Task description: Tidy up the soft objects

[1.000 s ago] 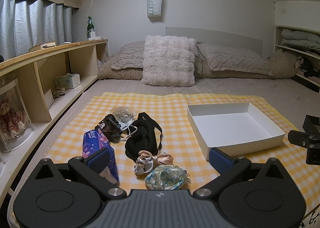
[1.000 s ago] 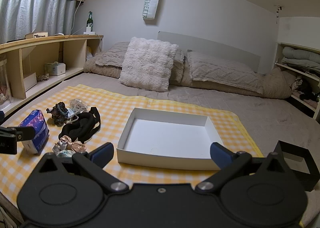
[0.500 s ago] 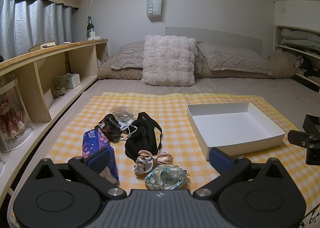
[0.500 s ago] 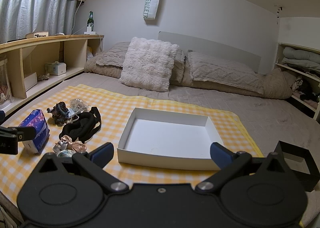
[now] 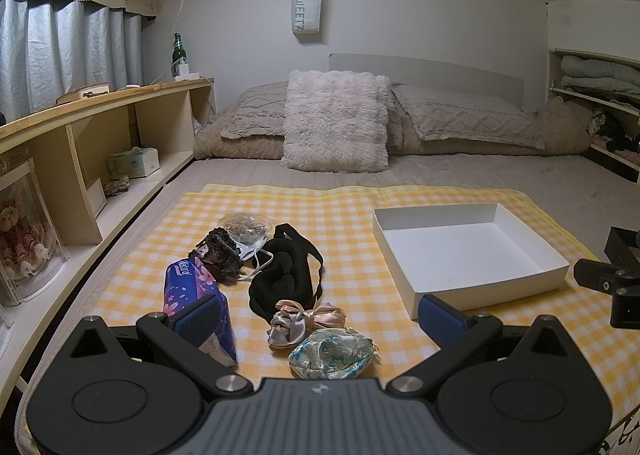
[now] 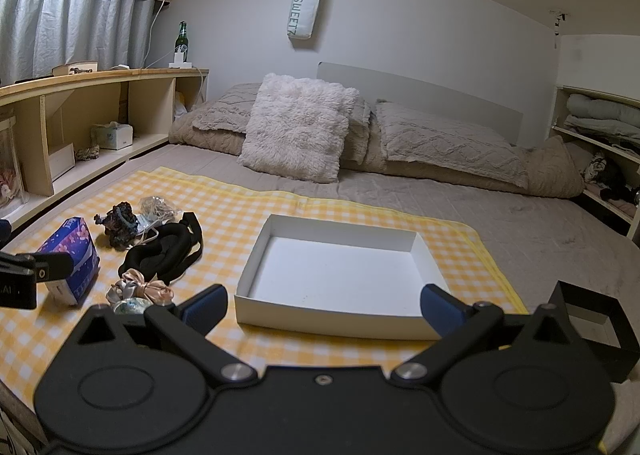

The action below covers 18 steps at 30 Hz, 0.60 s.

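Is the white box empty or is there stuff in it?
Empty. The white box shows only its bare white bottom in both views; the soft things all lie outside it.

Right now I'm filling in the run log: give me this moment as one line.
phase: pre-grasp | left gripper: open, empty | right gripper: open, empty | white box: empty | soft items: on checked cloth, left of box

The white box [image 6: 340, 267] stands with nothing in it, its low walls the only bar to reaching in from above. Bare checked cloth [image 5: 352, 255] runs between it and the soft clutter at ten o'clock in the right wrist view, wide enough for passage. There the tissue pack [image 5: 192, 291], black eye mask [image 5: 286, 275] and satin bow [image 5: 304, 319] crowd together. A black frame [image 6: 596, 319] sits at four o'clock.
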Motion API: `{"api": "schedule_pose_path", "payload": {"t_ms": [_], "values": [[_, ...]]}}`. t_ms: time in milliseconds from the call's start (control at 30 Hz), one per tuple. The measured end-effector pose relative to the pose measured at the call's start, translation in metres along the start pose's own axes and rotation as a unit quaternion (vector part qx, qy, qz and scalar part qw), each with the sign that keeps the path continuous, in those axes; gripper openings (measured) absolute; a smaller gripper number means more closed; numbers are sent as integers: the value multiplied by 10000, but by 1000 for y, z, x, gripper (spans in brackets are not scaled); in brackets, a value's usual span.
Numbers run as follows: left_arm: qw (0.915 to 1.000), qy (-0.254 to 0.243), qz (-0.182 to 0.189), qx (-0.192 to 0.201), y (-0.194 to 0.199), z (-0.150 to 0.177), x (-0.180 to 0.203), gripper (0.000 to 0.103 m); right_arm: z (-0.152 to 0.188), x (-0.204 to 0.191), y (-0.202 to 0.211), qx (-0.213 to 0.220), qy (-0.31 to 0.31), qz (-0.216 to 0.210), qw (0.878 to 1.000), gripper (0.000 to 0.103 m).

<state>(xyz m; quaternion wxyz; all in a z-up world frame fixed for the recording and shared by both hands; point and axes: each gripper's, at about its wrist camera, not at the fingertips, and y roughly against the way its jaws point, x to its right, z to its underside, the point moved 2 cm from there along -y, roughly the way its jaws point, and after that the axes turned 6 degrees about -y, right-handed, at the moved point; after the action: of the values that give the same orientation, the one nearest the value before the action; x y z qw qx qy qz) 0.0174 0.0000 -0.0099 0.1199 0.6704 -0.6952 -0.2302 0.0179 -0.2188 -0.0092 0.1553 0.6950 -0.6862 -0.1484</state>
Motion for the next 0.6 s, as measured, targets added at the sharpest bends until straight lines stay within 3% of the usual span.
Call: {"api": "schedule_pose_path", "payload": {"t_ms": [367, 600], "values": [[10000, 38, 18, 74, 4, -8, -5, 103, -4, 3, 7, 44, -160, -290, 9994, 103], [9994, -63, -54, 335, 8, -38, -18, 103, -35, -1, 12, 173, -16, -673, 9976, 103]]}}
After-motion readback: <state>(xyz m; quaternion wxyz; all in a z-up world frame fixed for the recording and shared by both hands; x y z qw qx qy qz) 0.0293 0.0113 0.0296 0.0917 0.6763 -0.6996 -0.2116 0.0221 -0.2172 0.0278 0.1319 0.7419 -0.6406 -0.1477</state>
